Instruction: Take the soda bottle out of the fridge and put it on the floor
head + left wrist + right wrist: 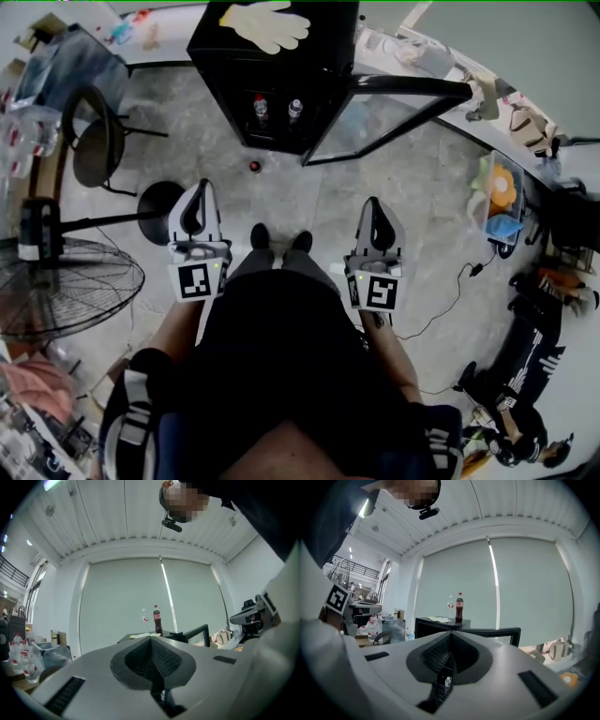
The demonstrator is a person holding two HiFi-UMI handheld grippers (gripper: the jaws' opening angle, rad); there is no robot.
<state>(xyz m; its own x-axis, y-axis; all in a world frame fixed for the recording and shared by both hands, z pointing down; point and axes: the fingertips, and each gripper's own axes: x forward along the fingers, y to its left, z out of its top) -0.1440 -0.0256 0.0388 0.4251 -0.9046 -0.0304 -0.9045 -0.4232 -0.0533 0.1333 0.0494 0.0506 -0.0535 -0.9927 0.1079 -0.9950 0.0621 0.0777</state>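
Now left claw [201, 193], right claw [373, 207]: closed

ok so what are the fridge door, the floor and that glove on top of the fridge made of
The fridge door: see-through pane, so glass or clear plastic, in a black frame, metal or plastic. The floor: mottled grey, hard-looking, probably concrete or stone. The glove: pale yellow and floppy, likely rubber or cloth; too small to tell.
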